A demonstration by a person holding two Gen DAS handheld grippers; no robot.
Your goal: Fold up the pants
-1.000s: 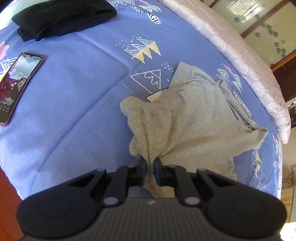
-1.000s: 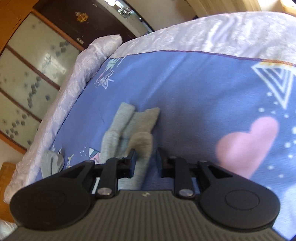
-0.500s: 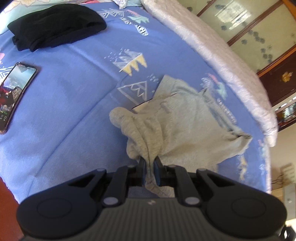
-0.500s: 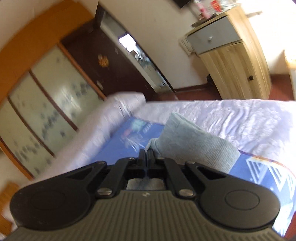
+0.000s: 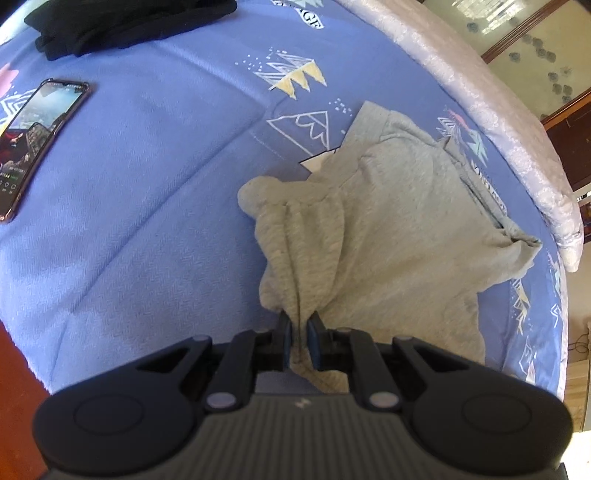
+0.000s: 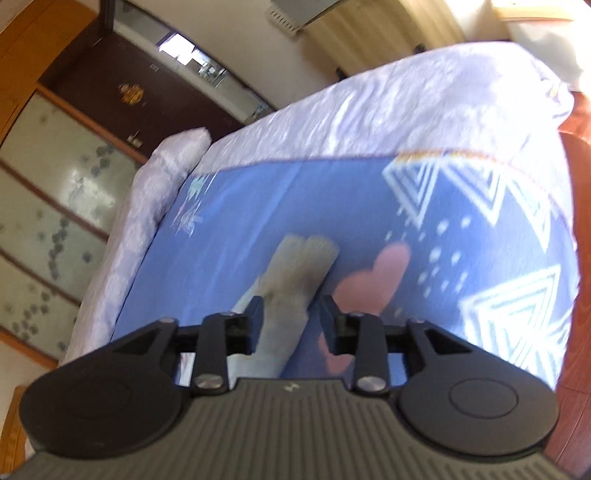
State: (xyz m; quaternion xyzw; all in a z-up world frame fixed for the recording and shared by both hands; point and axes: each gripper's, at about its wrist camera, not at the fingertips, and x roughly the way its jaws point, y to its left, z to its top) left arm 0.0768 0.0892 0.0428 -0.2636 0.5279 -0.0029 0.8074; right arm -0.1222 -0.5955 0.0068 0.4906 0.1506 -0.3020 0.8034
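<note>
Your left gripper (image 5: 299, 334) is matte black with blue finger pads (image 5: 309, 341). Your right gripper (image 6: 290, 323) shares the ribbed grey housing and silver screws.

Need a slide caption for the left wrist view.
Left gripper pinches bunched grey pants on blue bedspread; phone lies nearby.

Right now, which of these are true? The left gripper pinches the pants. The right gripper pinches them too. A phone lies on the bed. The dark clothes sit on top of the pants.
1. The left gripper pinches the pants: true.
2. The right gripper pinches them too: false; it is open, with the pant legs lying between its fingers.
3. A phone lies on the bed: true.
4. The dark clothes sit on top of the pants: false; they lie apart, further up the bed.
</note>
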